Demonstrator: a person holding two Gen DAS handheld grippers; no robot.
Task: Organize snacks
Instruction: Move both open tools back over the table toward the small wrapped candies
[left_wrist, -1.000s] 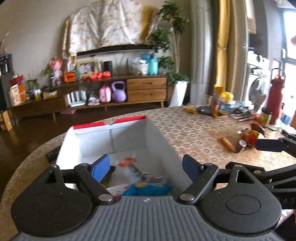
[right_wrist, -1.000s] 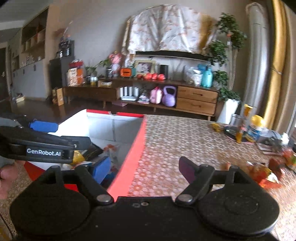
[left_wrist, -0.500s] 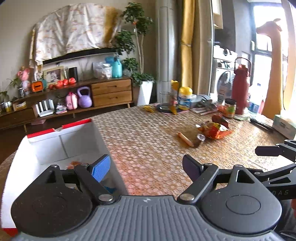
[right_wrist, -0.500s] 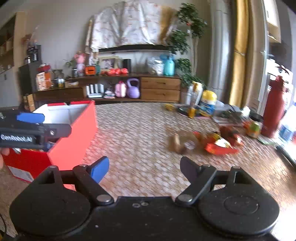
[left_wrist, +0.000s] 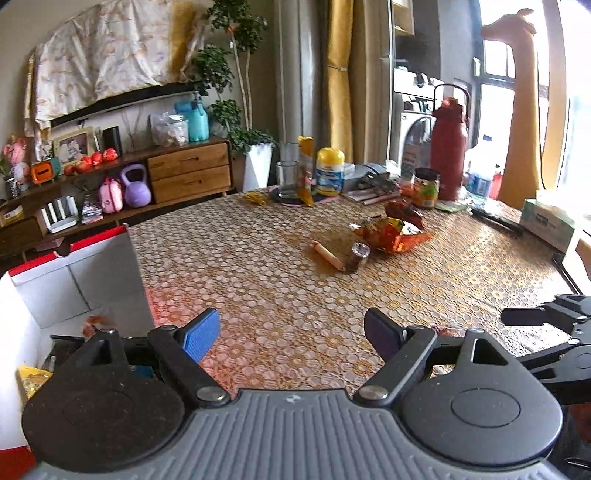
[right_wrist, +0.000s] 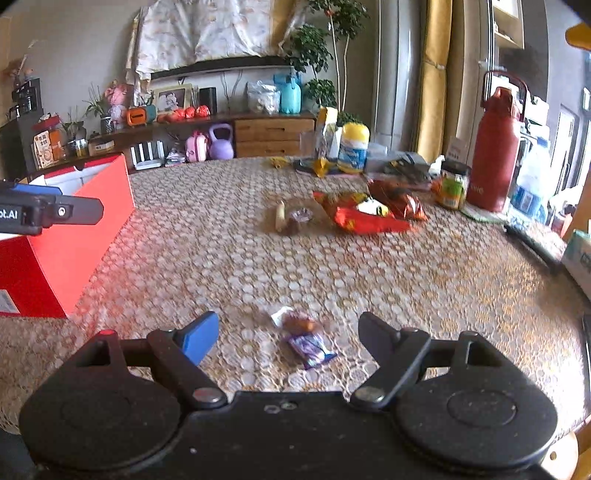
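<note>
Right wrist view showed the right gripper (right_wrist: 286, 334) over a small purple-wrapped snack (right_wrist: 304, 341) lying on the bench (right_wrist: 369, 266), jaws closing but not touching it. Best to centre and lower first. The left gripper (left_wrist: 291, 332) stood open and empty.

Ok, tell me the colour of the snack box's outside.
Red outside, white inside; the box shows best in the right wrist view.

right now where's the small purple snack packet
In the right wrist view, the small purple snack packet lies on the table just ahead of the right hand-held gripper, between its closing fingers but untouched.
</note>
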